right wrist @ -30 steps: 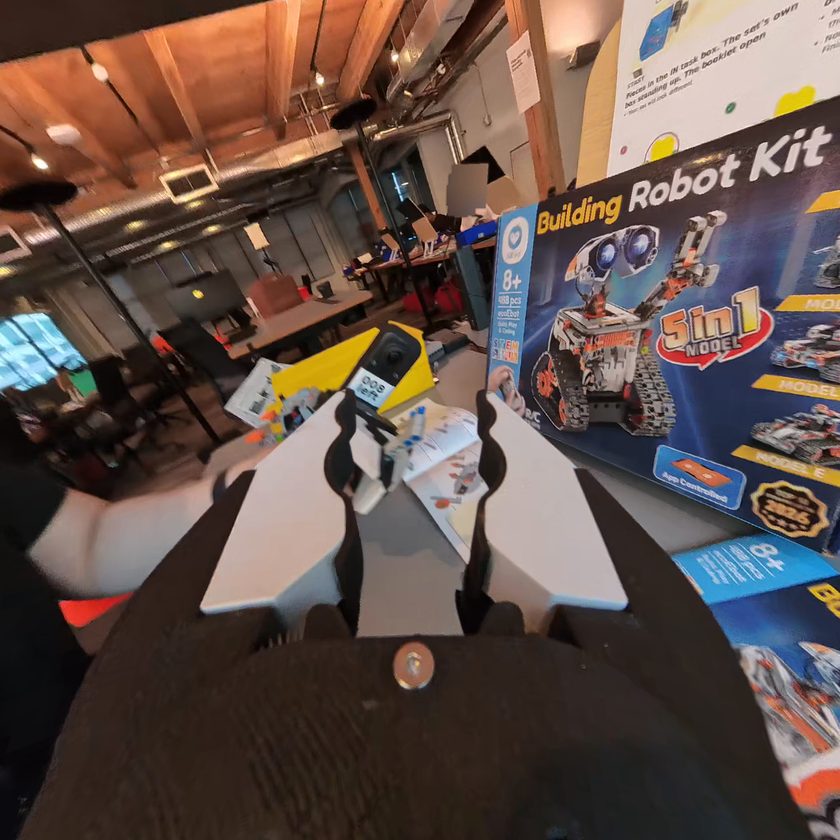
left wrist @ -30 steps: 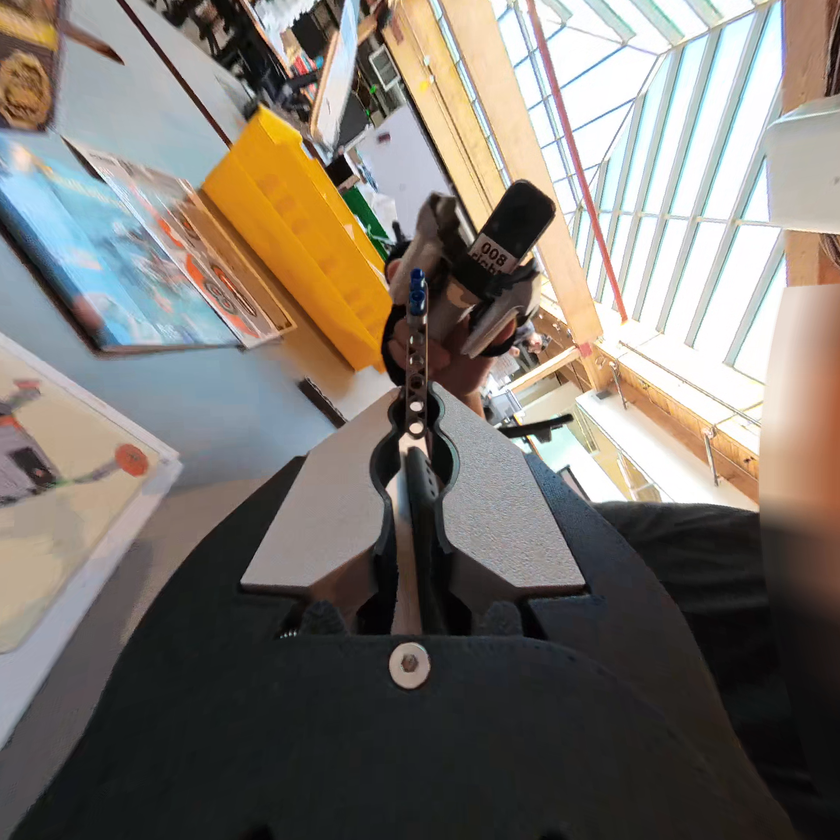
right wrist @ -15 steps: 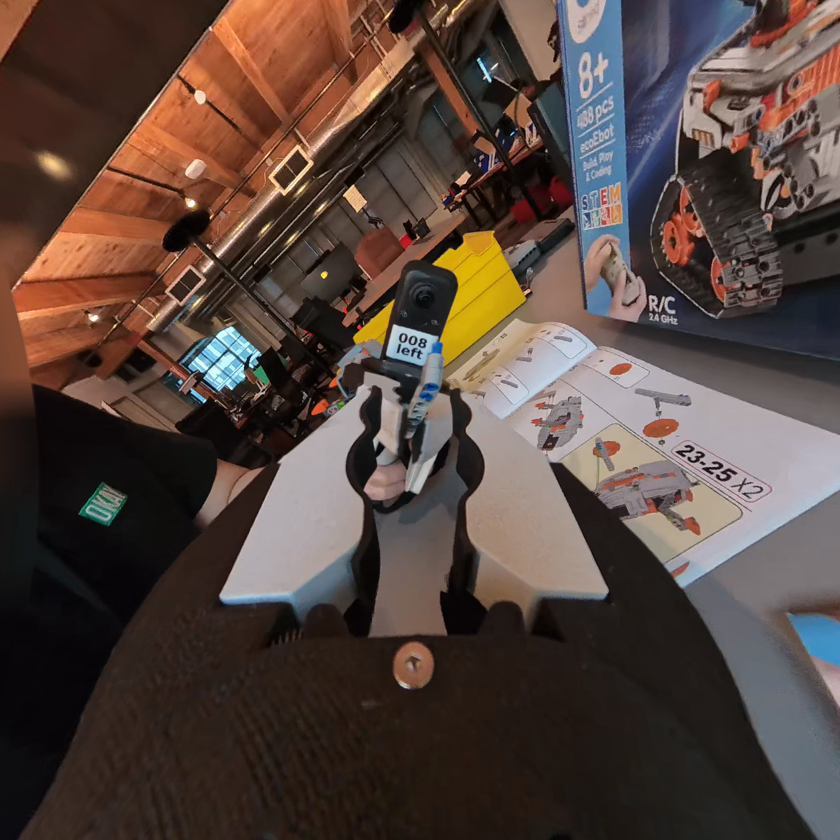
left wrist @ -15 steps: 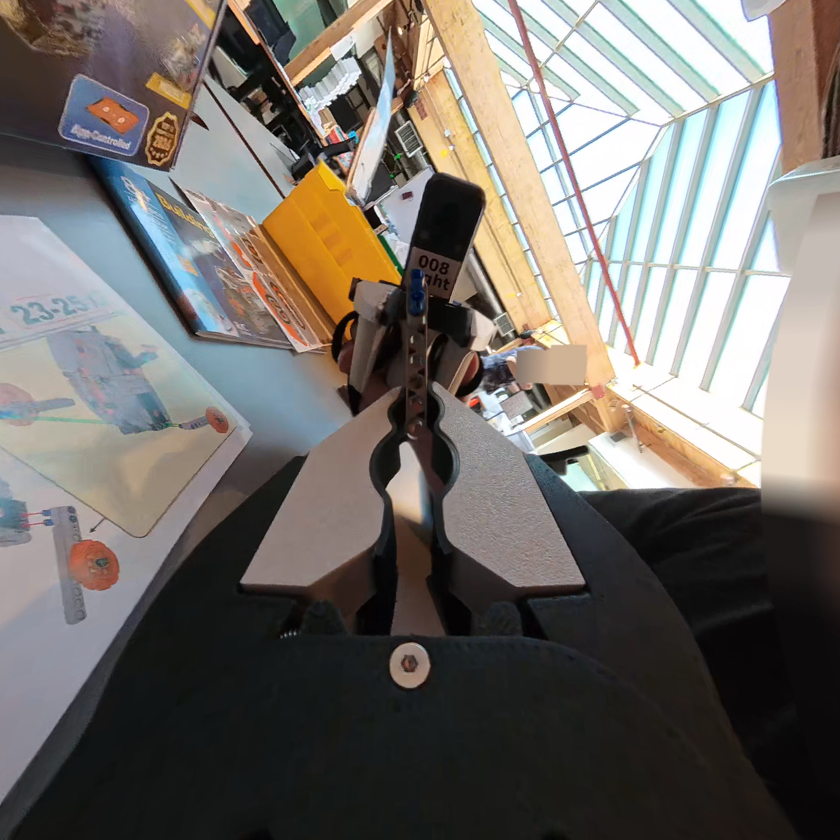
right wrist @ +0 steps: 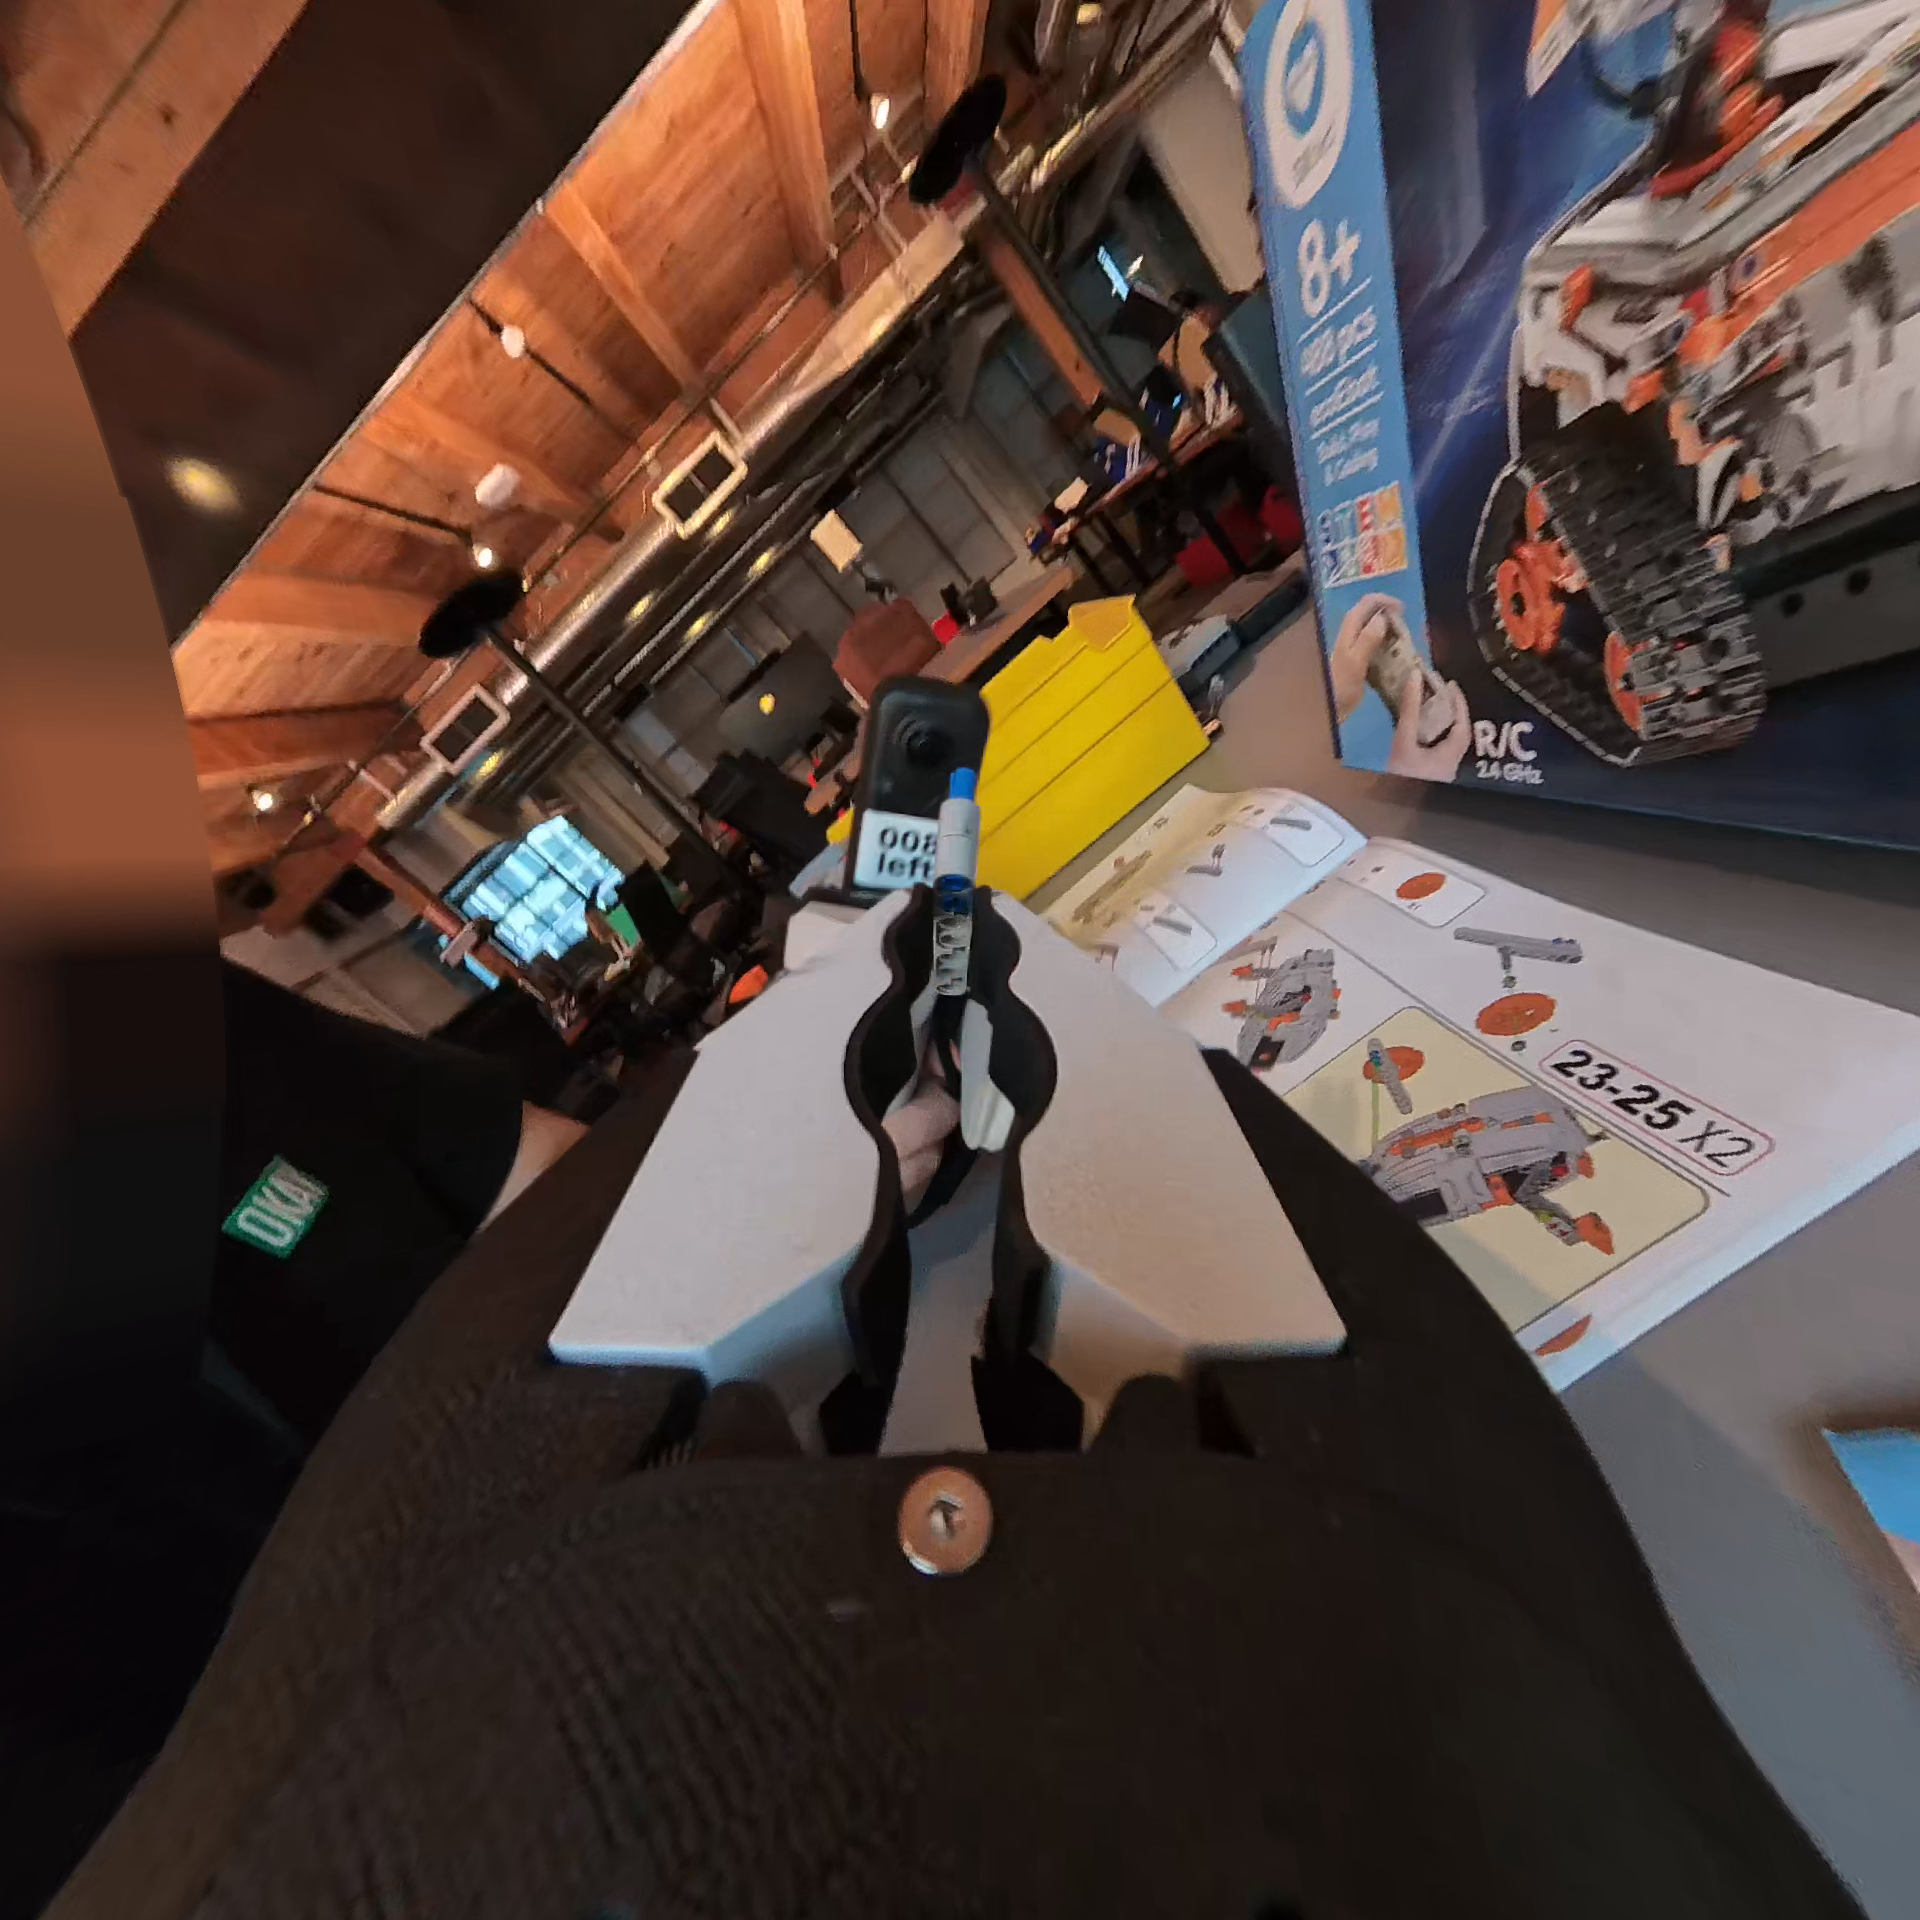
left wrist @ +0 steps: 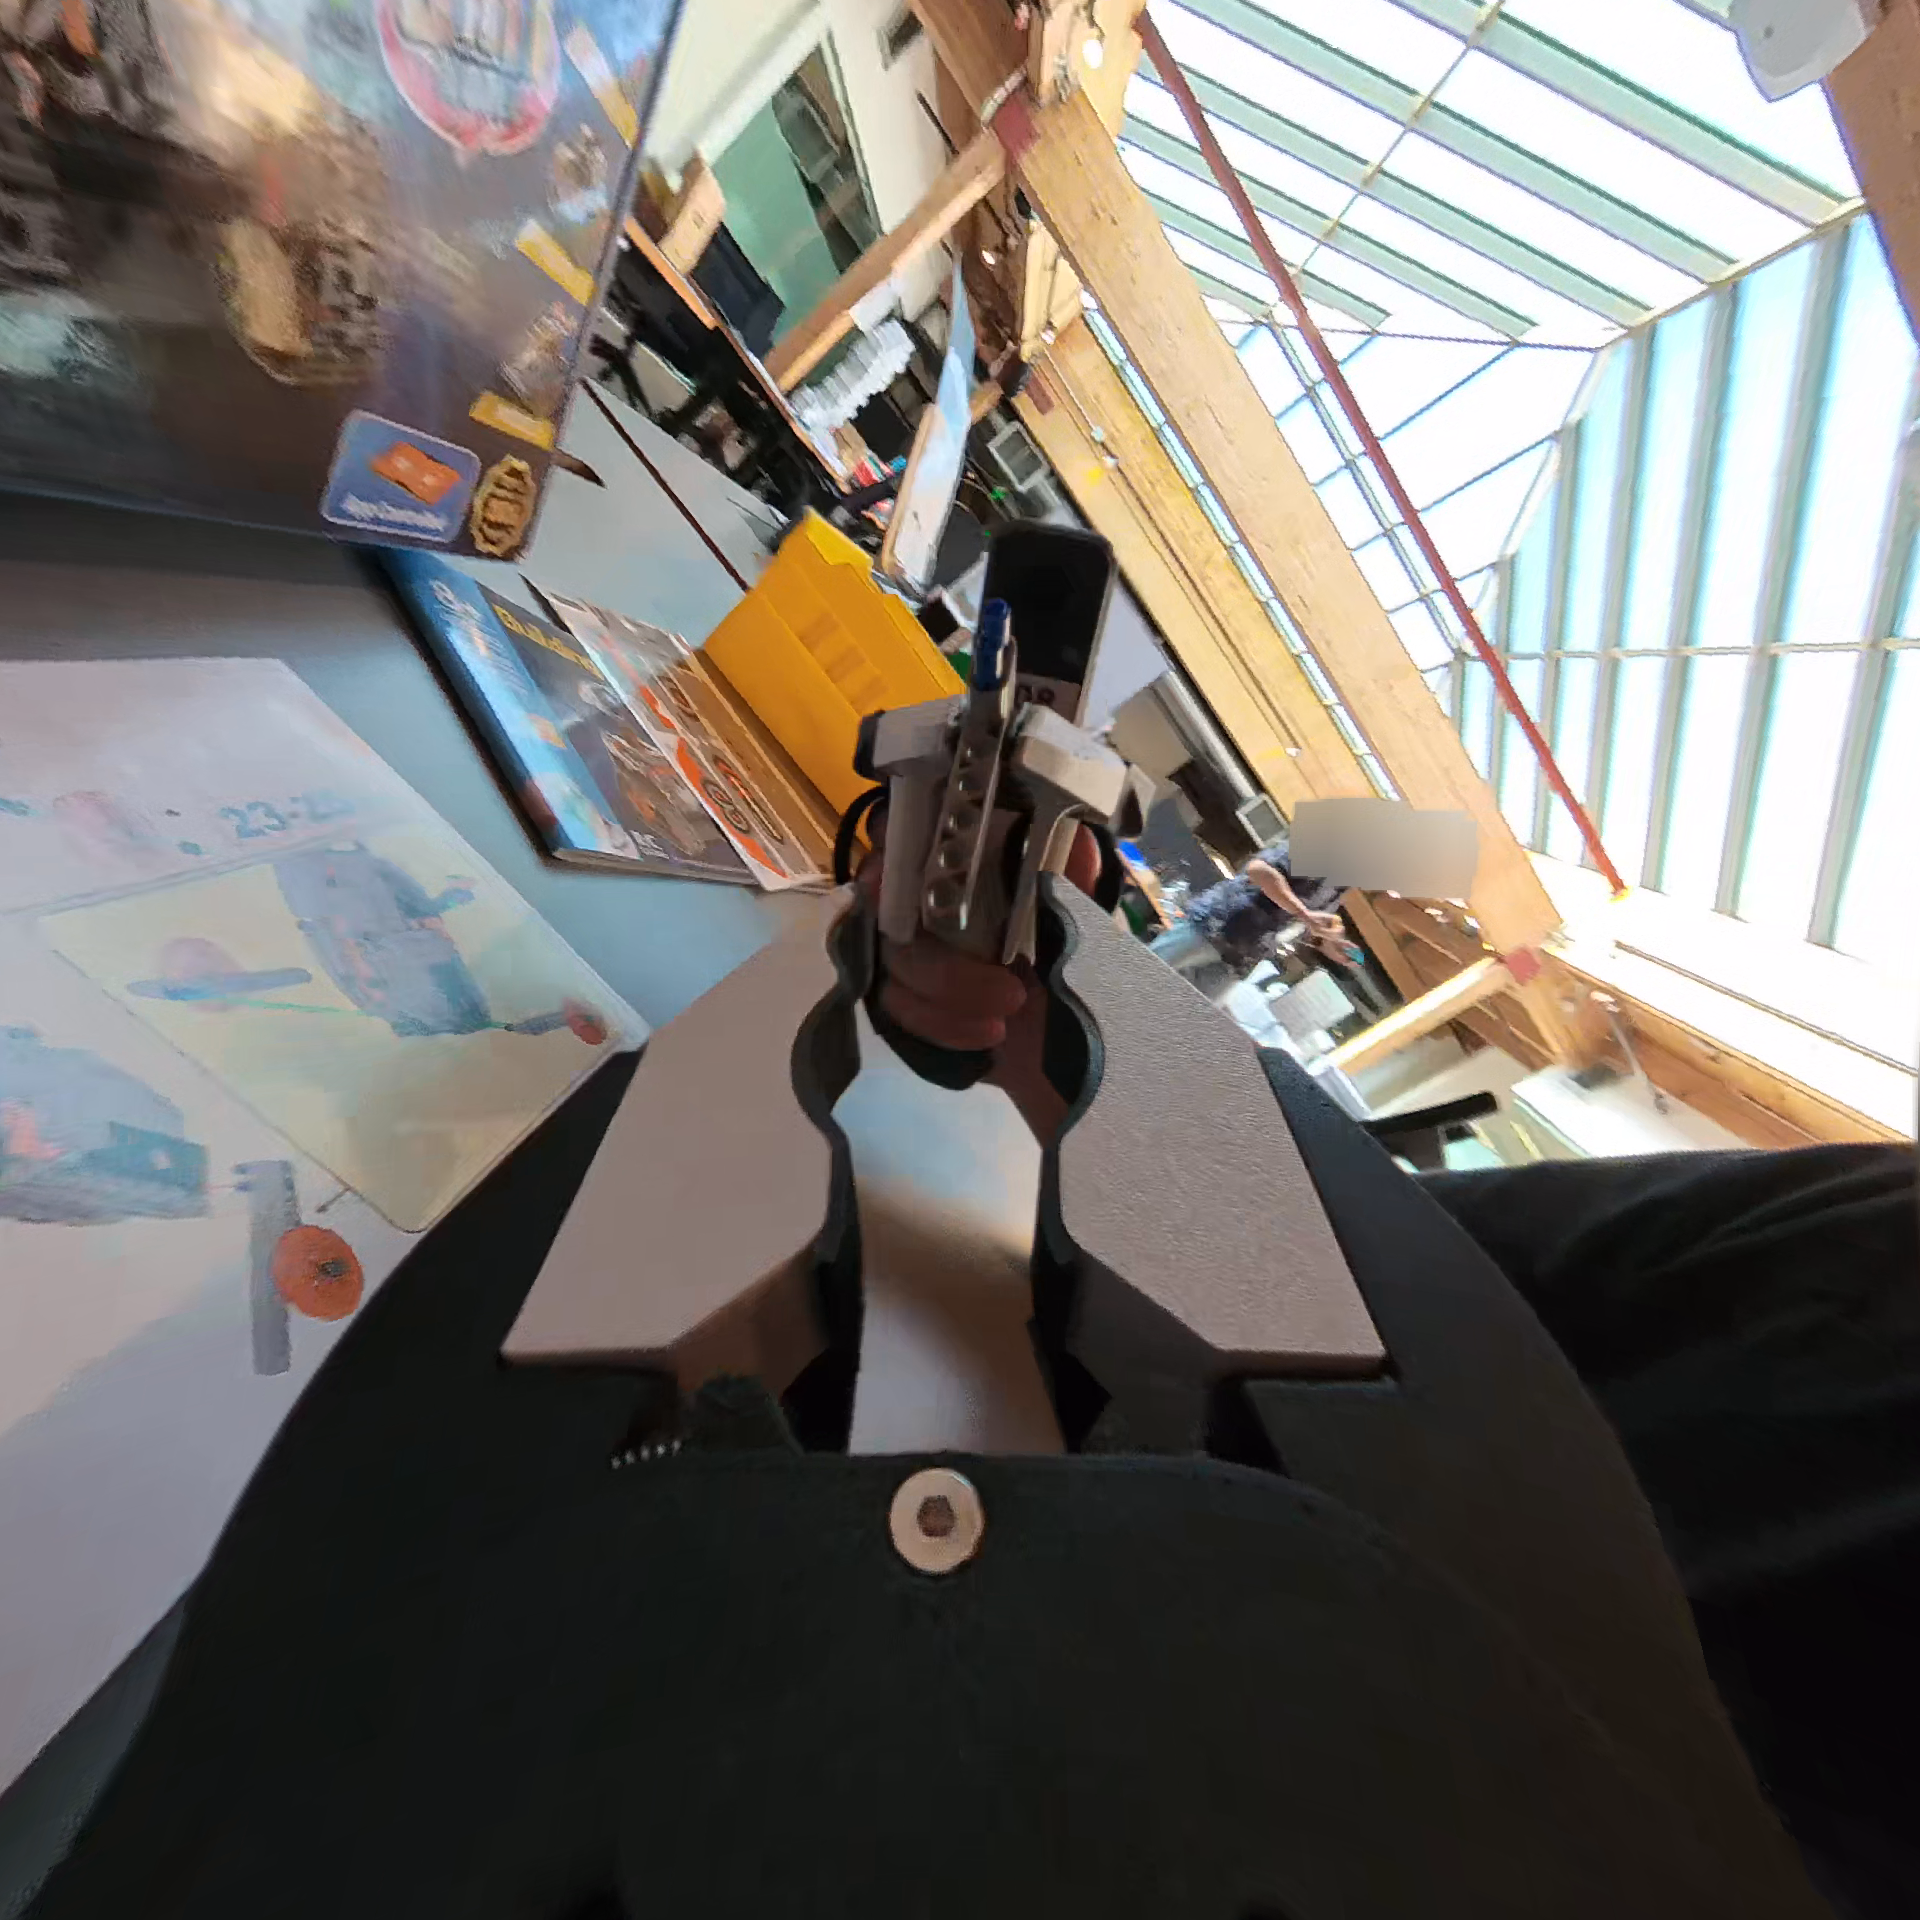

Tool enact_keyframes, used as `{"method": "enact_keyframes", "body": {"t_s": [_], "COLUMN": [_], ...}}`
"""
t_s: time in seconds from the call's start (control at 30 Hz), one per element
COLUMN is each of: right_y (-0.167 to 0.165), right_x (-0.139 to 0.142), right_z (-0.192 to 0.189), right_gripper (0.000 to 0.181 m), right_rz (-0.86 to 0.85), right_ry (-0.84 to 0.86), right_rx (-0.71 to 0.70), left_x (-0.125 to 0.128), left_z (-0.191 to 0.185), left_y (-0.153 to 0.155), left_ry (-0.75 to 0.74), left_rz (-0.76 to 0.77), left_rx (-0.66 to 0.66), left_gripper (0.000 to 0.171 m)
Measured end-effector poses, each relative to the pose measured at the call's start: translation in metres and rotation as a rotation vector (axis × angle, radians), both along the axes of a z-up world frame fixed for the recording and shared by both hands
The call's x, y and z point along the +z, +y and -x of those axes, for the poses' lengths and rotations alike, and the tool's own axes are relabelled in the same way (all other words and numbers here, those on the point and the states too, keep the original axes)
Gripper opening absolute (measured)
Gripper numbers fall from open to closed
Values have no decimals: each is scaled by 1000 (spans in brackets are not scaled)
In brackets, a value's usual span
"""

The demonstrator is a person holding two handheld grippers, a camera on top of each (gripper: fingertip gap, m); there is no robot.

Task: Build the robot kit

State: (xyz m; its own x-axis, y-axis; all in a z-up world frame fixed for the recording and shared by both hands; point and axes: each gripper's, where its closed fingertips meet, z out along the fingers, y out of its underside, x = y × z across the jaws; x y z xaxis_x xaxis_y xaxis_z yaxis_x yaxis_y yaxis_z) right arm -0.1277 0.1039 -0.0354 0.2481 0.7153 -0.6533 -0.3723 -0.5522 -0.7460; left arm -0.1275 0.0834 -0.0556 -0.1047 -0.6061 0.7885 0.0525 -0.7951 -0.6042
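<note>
My right tool (right wrist: 951, 940) is clamped on a grey perforated beam (right wrist: 954, 914) with a blue pin (right wrist: 962, 781) on top, its long axis running straight ahead. My left tool (left wrist: 945, 961) faces it, fingers apart, the beam just beyond their tips. Instruction booklet (right wrist: 1455, 1039) lies open on the surface (right wrist: 1714, 1475) to the side

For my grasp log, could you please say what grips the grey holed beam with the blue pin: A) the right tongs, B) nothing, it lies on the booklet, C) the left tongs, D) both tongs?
A: the right tongs are shut on the beam; the left tongs gape open.
</note>
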Motion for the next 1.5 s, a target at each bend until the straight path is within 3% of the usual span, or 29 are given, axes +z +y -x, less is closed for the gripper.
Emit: {"method": "enact_keyframes", "body": {"t_s": [0.2,0.43,0.57,0.93,1.5], "right_y": [9,14,13,16,21], "right_x": [-3,-9,-13,-15,-16], "right_z": [-19,-16,-13,-16,-26], "right_gripper": [5,5,5,5,5], "right_rz": [54,83,89,100,107], "right_ry": [78,104,81,65,81], "right_rx": [-28,-29,-20,-44,-90], "left_x": [-1,-8,-25,-39,-45], "left_z": [11,15,13,15,22], "left_y": [20,26,23,21,27], "left_ry": [111,195,272,305,387], "left_rz": [-189,-261,-194,-64,-108], "left_rx": [202,257,226,227,279], "left_gripper": [44,41,34,30,16]}}
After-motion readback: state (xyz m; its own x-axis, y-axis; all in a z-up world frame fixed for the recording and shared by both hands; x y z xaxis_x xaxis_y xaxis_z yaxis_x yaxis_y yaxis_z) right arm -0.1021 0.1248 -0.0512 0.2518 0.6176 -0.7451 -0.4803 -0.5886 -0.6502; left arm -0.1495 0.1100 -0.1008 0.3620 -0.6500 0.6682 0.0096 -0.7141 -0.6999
